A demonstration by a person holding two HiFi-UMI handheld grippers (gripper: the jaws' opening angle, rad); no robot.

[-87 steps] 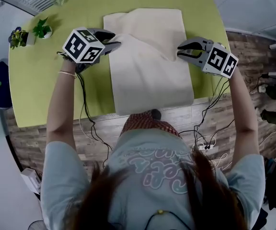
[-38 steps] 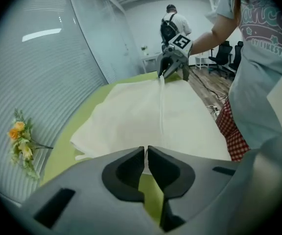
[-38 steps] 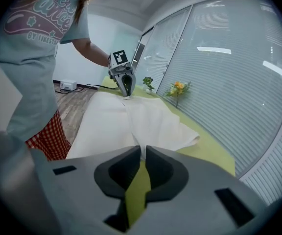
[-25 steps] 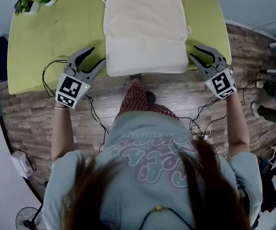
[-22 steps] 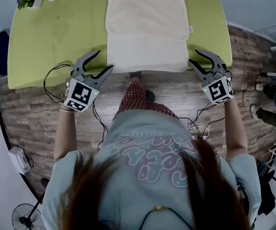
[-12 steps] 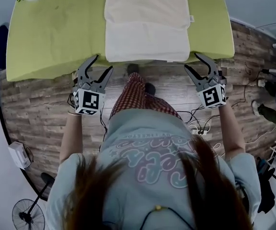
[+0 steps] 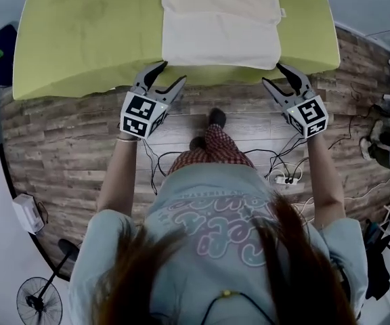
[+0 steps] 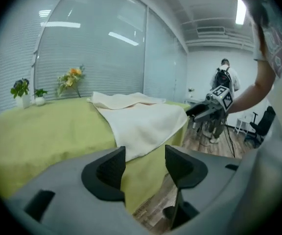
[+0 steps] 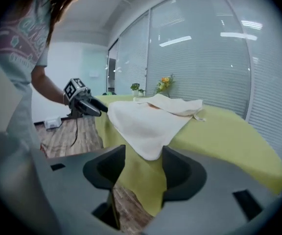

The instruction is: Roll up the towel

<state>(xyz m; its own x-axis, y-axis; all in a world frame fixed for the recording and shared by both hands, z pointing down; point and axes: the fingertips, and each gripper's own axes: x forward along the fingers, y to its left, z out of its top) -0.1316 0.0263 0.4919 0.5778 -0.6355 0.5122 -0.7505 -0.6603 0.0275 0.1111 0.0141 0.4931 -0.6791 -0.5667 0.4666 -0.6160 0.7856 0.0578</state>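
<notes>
A wood-plank floor (image 7: 59, 147) runs under the person, with cables (image 7: 283, 175) trailing across it and a desk (image 7: 87, 39) covered in yellow-green cloth ahead. Nearest, both grippers are held out just short of the desk's near edge, over the floor. The left gripper (image 7: 171, 73) points at the edge close to the near left corner of the towel (image 7: 221, 26). Its jaws have just been opening and stand wide apart with nothing between them. The right gripper (image 7: 273, 74) mirrors it at the towel's near right corner. Its jaws have also just been opening, they are clearly apart, and they hold nothing. Neither gripper touches the towel.

The cream towel lies flat and unrolled on the desk, right of its middle in the head view. Its near edge reaches the desk's near edge, and a second, slightly rumpled layer is folded over its far part.

Farther on, at the desk's far end, stand small potted plants (image 8: 19, 89) and a bunch of flowers (image 8: 70, 77). Behind them runs a glass wall with blinds (image 8: 97, 48). Off to the side in the left gripper view, another person (image 8: 224, 77) stands well back in the room near a dark office chair (image 8: 261, 126).
</notes>
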